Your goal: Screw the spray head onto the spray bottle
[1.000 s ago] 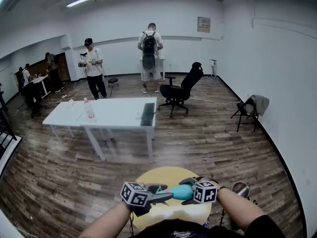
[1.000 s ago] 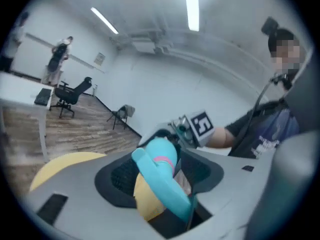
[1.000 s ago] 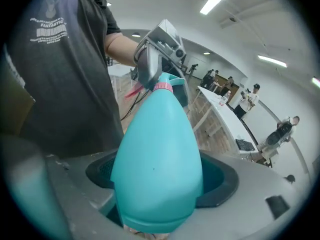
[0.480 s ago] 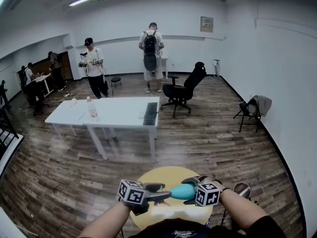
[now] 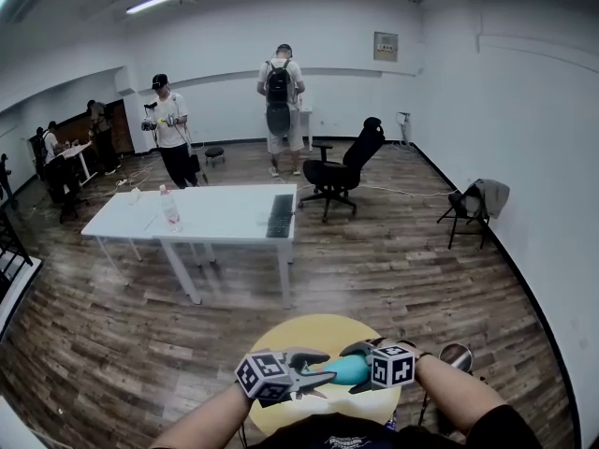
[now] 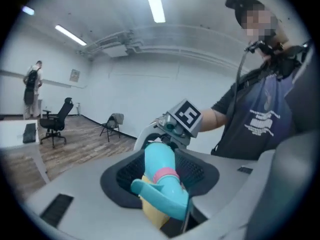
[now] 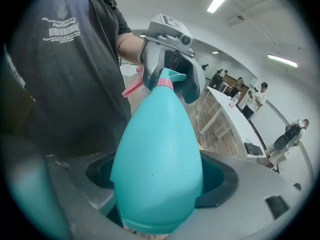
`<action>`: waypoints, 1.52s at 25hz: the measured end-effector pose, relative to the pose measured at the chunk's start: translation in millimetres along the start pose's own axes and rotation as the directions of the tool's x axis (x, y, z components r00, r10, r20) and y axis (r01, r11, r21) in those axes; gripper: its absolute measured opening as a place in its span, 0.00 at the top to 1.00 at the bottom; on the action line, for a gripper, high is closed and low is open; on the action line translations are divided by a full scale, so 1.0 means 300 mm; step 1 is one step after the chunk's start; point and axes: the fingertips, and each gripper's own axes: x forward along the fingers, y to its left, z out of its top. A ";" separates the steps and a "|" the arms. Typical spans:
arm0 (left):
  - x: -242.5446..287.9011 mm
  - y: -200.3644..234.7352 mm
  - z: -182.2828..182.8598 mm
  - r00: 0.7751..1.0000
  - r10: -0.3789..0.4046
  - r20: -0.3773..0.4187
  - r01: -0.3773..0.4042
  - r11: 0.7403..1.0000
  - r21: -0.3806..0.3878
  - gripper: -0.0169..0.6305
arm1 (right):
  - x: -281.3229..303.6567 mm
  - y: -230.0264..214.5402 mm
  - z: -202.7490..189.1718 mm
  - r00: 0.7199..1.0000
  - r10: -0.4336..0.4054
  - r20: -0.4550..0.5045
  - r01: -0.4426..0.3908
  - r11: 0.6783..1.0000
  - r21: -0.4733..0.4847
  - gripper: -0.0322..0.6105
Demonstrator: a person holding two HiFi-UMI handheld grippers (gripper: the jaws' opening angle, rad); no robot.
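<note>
I hold a teal spray bottle (image 5: 348, 369) nearly level over a round yellow table (image 5: 318, 330). My right gripper (image 5: 359, 368) is shut on the bottle's wide body (image 7: 157, 159), which fills the right gripper view. My left gripper (image 5: 323, 370) faces it from the left. The teal spray head (image 6: 162, 186) with its pink collar (image 6: 166, 174) sits on the bottle's neck, between the left gripper's black pads (image 6: 200, 174). These jaws have just been closing and now press on the head. In the right gripper view the left gripper (image 7: 170, 59) covers most of the spray head (image 7: 169, 77).
Beyond the yellow table stand white tables (image 5: 215, 213) with a keyboard and a bottle on them. A black office chair (image 5: 342, 171) and a folding chair with a jacket (image 5: 473, 204) are further back. Several people stand at the far wall. A small stool (image 5: 456, 355) is at my right.
My left gripper has rolled about its own line and shifted right toward the bottle. Its jaws stood wider half a second ago and have come in on the spray head. The right gripper has barely moved.
</note>
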 end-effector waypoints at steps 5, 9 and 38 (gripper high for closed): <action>-0.194 0.164 0.045 0.955 0.133 0.266 -0.024 0.926 -0.378 0.45 | -0.058 -0.042 -0.112 0.996 -0.074 0.041 0.064 0.979 0.195 0.27; -0.335 0.252 0.019 0.923 0.221 0.314 -0.040 0.869 -0.493 0.41 | -0.094 -0.034 -0.178 0.995 -0.060 0.081 0.031 0.945 0.325 0.27; -0.051 -0.053 -0.067 0.984 -0.094 -0.151 0.116 0.983 0.145 0.59 | -0.193 -0.054 0.225 0.928 -0.035 0.370 -0.054 0.972 0.229 0.24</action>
